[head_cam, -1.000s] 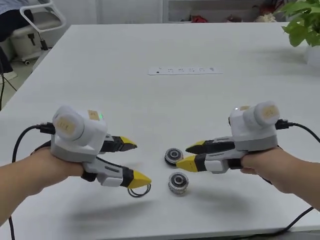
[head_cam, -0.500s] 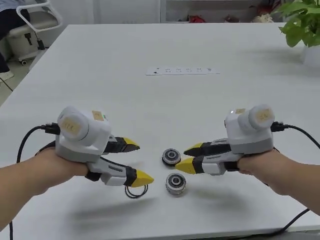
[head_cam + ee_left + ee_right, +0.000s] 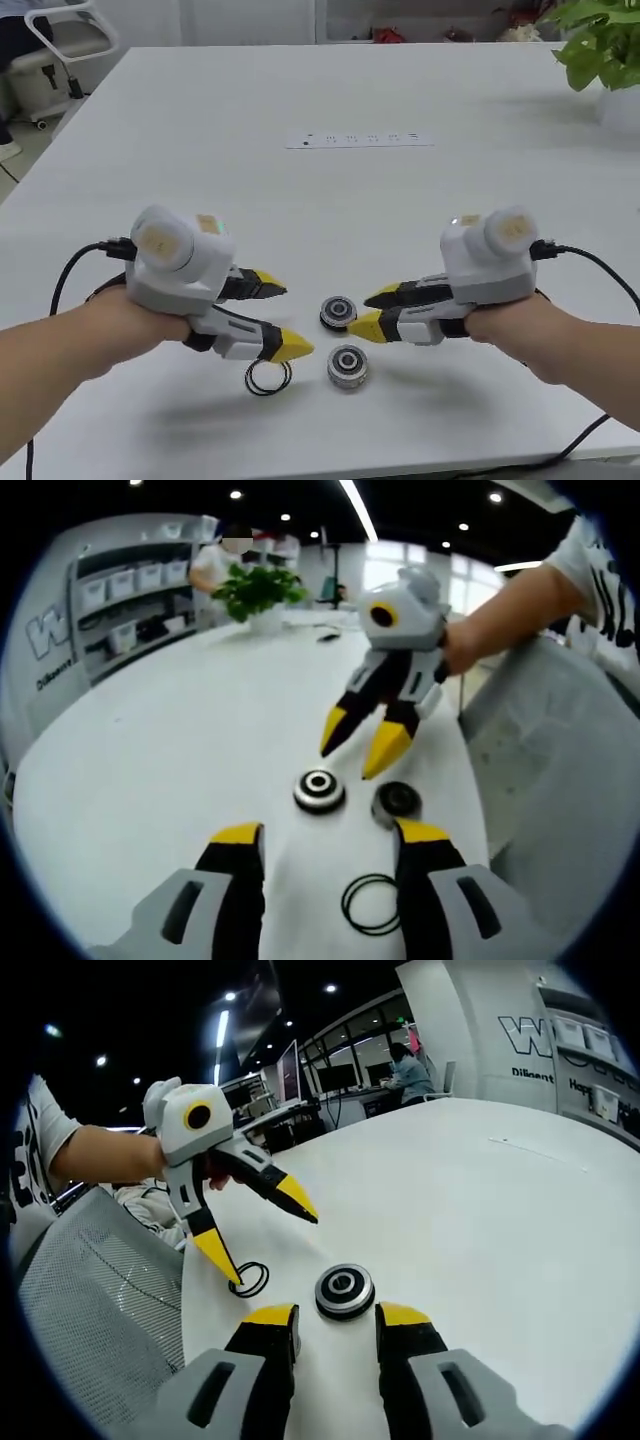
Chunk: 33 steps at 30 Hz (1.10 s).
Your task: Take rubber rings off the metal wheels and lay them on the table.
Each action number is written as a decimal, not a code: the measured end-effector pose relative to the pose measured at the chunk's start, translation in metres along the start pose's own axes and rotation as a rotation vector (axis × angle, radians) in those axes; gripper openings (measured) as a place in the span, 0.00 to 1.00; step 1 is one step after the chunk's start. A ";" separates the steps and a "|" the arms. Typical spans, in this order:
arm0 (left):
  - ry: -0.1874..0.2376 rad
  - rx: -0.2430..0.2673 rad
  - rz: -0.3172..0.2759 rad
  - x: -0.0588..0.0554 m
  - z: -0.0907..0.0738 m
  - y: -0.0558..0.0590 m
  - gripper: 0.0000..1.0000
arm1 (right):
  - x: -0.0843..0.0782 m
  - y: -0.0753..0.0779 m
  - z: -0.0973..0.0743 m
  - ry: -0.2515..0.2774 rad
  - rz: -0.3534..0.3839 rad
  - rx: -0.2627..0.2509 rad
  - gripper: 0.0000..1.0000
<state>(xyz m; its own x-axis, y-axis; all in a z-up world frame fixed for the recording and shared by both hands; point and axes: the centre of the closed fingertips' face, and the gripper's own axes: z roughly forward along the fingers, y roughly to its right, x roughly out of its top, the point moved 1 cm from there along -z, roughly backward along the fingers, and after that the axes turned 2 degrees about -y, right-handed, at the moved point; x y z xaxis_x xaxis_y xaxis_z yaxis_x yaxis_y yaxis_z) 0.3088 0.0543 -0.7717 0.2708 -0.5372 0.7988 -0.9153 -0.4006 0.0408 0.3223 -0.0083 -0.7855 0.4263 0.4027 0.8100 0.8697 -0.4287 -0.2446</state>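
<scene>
1. Two tongs were held low over the white counter point(image 3: 400, 220), their tips facing each other.
2. The left tongs point(image 3: 288, 318) were spread wide and held nothing.
3. Thin black rubber rings point(image 3: 268, 377) lay flat and overlapping on the counter, just below the left tongs' nearer tip.
4. Two metal wheels lay between the tongs, the far wheel point(image 3: 338, 312) beside the near wheel point(image 3: 347, 365), apart from the rings.
5. The right tongs point(image 3: 364, 312) were parted and empty. In the right gripper view a wheel sat just ahead of the gap between the tips.
6. A power strip point(image 3: 360, 140) lay farther back, and a leafy plant point(image 3: 600, 40) stood at the far right corner.
</scene>
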 end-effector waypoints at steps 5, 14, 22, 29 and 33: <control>-0.003 -0.007 0.006 0.004 0.007 0.001 0.50 | 0.000 -0.001 0.001 -0.004 -0.003 0.000 0.28; -0.022 -0.020 0.018 0.005 0.018 0.001 0.48 | -0.001 0.000 0.000 -0.001 0.003 -0.005 0.28; -0.022 -0.014 0.015 0.011 0.025 -0.004 0.41 | -0.003 0.001 0.000 -0.004 0.004 -0.003 0.28; -0.033 -0.008 0.019 0.013 0.034 -0.004 0.35 | -0.005 0.002 0.000 -0.006 0.007 -0.003 0.28; -0.031 -0.005 0.015 0.016 0.039 -0.005 0.30 | -0.006 0.003 0.000 -0.008 0.009 -0.002 0.28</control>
<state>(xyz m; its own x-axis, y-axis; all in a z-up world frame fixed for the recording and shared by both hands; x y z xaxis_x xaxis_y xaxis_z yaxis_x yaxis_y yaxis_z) 0.3292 0.0187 -0.7822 0.2662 -0.5657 0.7805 -0.9208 -0.3886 0.0324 0.3224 -0.0115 -0.7909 0.4360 0.4055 0.8034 0.8655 -0.4335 -0.2509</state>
